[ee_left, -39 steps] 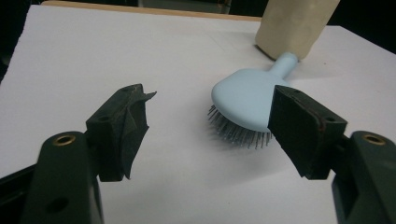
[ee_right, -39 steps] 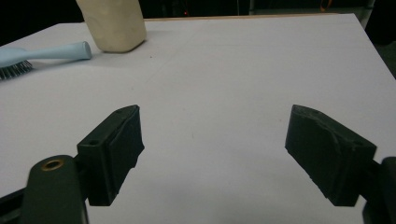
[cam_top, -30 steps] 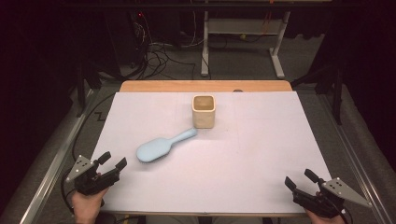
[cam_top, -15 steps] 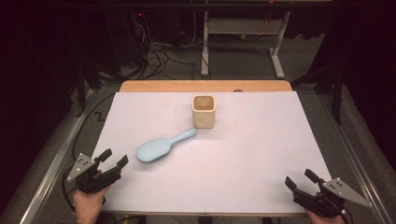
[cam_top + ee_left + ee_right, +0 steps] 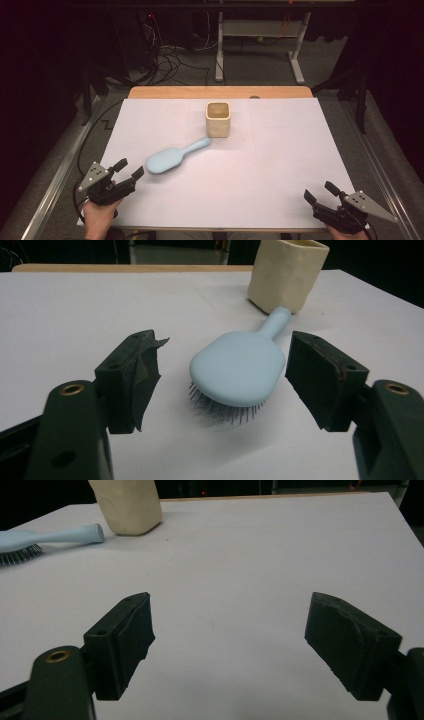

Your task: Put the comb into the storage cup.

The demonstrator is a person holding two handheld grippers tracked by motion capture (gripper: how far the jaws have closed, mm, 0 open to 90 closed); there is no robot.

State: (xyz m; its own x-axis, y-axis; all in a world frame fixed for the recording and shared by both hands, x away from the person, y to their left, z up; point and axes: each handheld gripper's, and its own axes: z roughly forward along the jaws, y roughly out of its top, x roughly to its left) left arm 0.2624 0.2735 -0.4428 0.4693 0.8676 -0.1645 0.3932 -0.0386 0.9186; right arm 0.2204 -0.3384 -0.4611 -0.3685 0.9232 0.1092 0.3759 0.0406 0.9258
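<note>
A light blue hairbrush [image 5: 172,156] lies bristles down on the white table cover [image 5: 280,150], its handle pointing toward a cream square cup [image 5: 218,119] that stands upright just beyond it. My left gripper [image 5: 128,169] is open at the near left, its jaws aimed at the brush head [image 5: 237,371], a short gap away. My right gripper [image 5: 320,193] is open at the near right corner, nothing between its jaws. In the right gripper view the brush handle [image 5: 65,534] and the cup [image 5: 127,505] lie far off at the upper left.
The wooden table edge [image 5: 220,92] shows beyond the white cover. Metal rails [image 5: 60,175] run along both sides. Cables and a metal frame [image 5: 260,35] sit on the dark floor behind.
My left gripper has crept slightly forward and right toward the brush head. The brush, cup and right gripper have not moved.
</note>
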